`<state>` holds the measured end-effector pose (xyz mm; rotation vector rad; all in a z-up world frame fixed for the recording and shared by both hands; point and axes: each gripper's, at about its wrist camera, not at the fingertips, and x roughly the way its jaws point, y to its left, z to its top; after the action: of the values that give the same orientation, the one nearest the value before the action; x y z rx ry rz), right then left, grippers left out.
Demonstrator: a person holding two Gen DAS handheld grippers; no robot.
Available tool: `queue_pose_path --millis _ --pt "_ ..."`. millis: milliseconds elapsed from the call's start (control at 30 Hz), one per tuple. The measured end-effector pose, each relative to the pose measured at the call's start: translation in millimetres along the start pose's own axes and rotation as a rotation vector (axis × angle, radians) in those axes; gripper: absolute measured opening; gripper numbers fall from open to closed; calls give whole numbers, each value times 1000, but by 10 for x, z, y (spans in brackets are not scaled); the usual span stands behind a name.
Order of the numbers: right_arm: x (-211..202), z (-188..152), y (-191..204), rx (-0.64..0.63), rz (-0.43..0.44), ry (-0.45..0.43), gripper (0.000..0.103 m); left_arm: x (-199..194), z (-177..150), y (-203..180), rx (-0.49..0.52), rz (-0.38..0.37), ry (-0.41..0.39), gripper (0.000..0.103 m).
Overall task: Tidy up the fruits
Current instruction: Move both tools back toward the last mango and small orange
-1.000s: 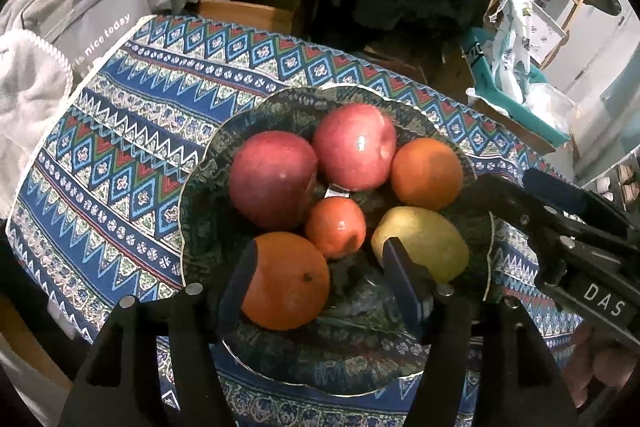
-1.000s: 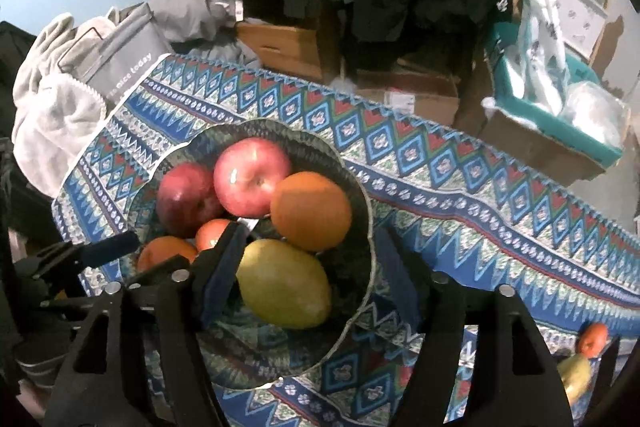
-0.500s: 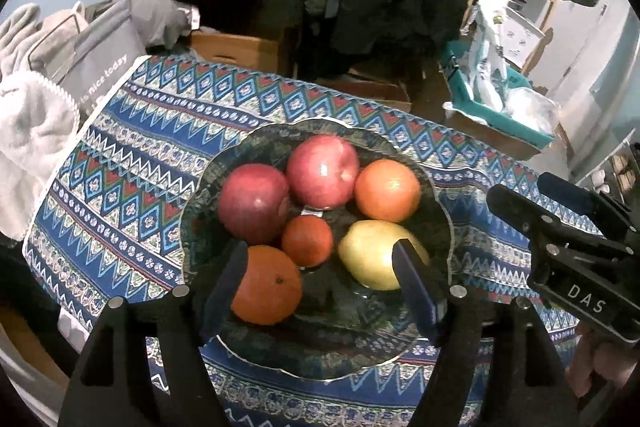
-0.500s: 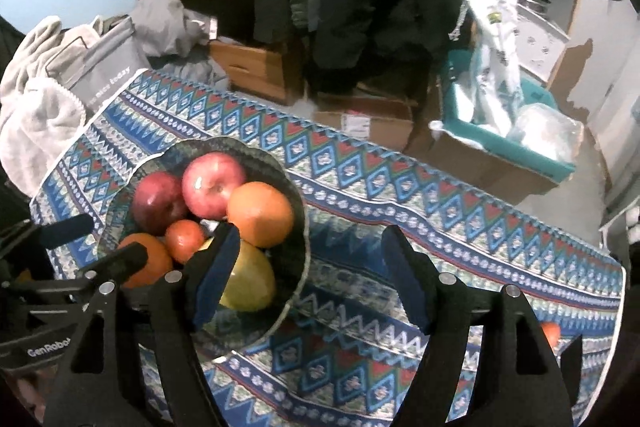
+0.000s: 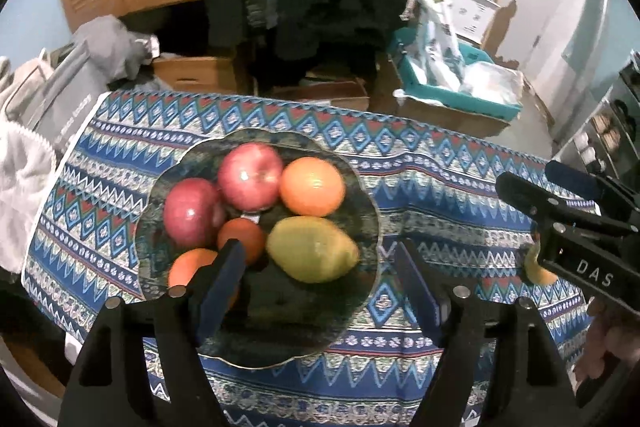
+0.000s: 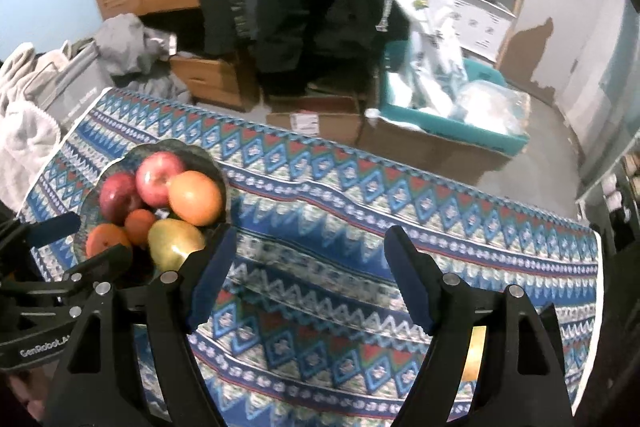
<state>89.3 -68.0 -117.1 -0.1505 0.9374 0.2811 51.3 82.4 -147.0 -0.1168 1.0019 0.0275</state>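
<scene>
Your left hand-held gripper point(image 5: 320, 279) has just been opening and hangs released over the bowl point(image 5: 360, 195) at centre frame, nothing between its jaws. Your right hand-held gripper point(image 6: 306, 267) is released too, over bare cloth point(image 6: 400, 195) on the worktop. The bowl holds two apples point(image 5: 250, 175), oranges point(image 5: 312, 185) and a pear point(image 5: 312, 253).

Six fruits point(image 5: 260, 219) together in a dark, wavy-edged bowl point(image 5: 360, 307) on a blue zigzag cloth. Two red apples point(image 5: 250, 175) at the back and left. One big orange point(image 5: 312, 187) at the right. A small orange point(image 5: 242, 239) in the middle. A yellow-green pear point(image 5: 312, 255) lying sideways in front. Another orange point(image 5: 192, 267) at the front left, partly hidden.
</scene>
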Motion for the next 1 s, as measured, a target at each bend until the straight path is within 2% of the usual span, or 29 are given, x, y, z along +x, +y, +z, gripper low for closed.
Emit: queue_pose_path --millis 733,1000 --pt "-364 -374 -1115 181 -105 -13 81 4 46 -938 157 -43 18 80" --pt "-397 -567 -1547 231 -161 16 84 92 76 -1231 189 -58 35 80"
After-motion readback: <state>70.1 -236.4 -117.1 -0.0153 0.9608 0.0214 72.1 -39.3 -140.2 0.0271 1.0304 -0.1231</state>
